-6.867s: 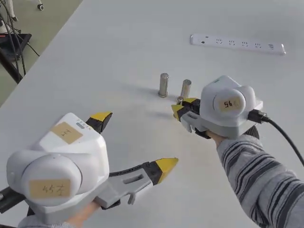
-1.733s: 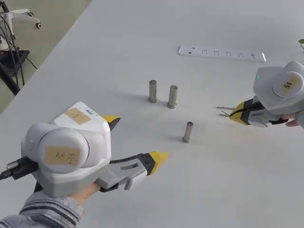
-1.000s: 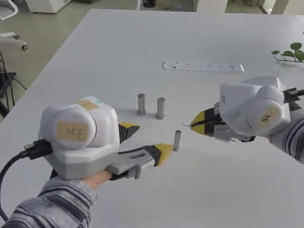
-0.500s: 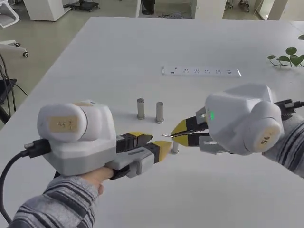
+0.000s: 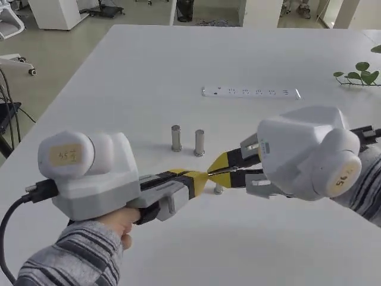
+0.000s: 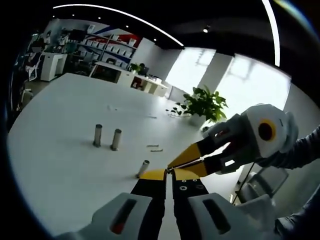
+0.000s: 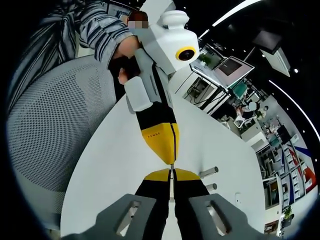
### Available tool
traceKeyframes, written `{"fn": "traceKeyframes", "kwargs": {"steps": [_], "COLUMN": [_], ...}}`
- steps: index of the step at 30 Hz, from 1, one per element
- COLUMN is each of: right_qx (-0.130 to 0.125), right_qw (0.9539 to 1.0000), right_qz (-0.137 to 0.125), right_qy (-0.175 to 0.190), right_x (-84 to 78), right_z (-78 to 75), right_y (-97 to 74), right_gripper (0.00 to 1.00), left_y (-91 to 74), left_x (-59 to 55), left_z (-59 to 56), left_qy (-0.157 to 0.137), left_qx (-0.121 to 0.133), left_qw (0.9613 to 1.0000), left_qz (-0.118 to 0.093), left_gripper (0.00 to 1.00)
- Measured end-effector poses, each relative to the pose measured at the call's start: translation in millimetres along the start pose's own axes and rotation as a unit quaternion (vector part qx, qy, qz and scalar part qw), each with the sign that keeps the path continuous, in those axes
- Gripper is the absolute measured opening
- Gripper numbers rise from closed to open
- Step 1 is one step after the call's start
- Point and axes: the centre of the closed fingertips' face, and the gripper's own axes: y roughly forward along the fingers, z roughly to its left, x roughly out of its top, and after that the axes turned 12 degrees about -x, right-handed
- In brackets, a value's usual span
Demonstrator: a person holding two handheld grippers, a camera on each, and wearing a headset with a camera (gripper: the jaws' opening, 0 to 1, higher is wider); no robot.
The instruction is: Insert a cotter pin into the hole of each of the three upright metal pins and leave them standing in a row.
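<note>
A white table (image 5: 178,71) stands in an open office, with a power strip (image 5: 249,92) and a plant (image 5: 360,72) at its far side. Three pins (image 5: 199,143) show: two upright side by side, and a pin (image 5: 218,189) apart beneath the gripper tips. Two cotter pins (image 6: 152,146) lie loose. The right gripper (image 5: 221,170) pinches a third cotter pin (image 6: 182,163), whose end touches the tips of the closed left gripper (image 5: 199,179).

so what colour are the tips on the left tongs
Yellow, on black jaws of the left tongs; head view shows it best.
</note>
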Motion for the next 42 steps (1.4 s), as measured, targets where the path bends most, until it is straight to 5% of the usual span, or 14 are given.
{"fn": "traceKeyframes", "kwargs": {"steps": [10, 15, 21, 29, 42], "right_qx": [-0.001, -0.002, 0.012, 0.027, 0.065], "right_qw": [1.0, 1.0, 0.999, 0.9937, 0.9835], "right_qz": [-0.003, -0.005, -0.002, -0.003, -0.004], "right_qy": [-0.004, 0.008, 0.042, 0.109, 0.169], "right_x": [1.9, 2.8, -0.2, -4.7, -8.7], "right_z": [1.8, 2.7, 9.4, 12.3, 31.7], "right_y": [-0.8, -0.7, -0.4, -2.4, -3.4], "right_gripper": [0.0, 0.0, 0.0, 0.01, 0.07], "left_y": [-0.9, -1.3, -0.6, -2.6, -8.2], "left_x": [-1.2, -1.8, -9.4, -16.5, -26.4], "left_z": [-0.8, -3.7, -5.3, -5.7, -11.2], "left_qy": [-0.033, 0.005, 0.067, 0.181, 0.265], "left_qx": [-0.006, -0.009, -0.013, -0.016, -0.045], "left_qw": [0.9993, 0.9999, 0.9972, 0.9798, 0.9549], "left_qz": [-0.014, -0.007, 0.031, 0.084, 0.126], "left_gripper": [0.0, 0.0, 0.0, 0.0, 0.0]}}
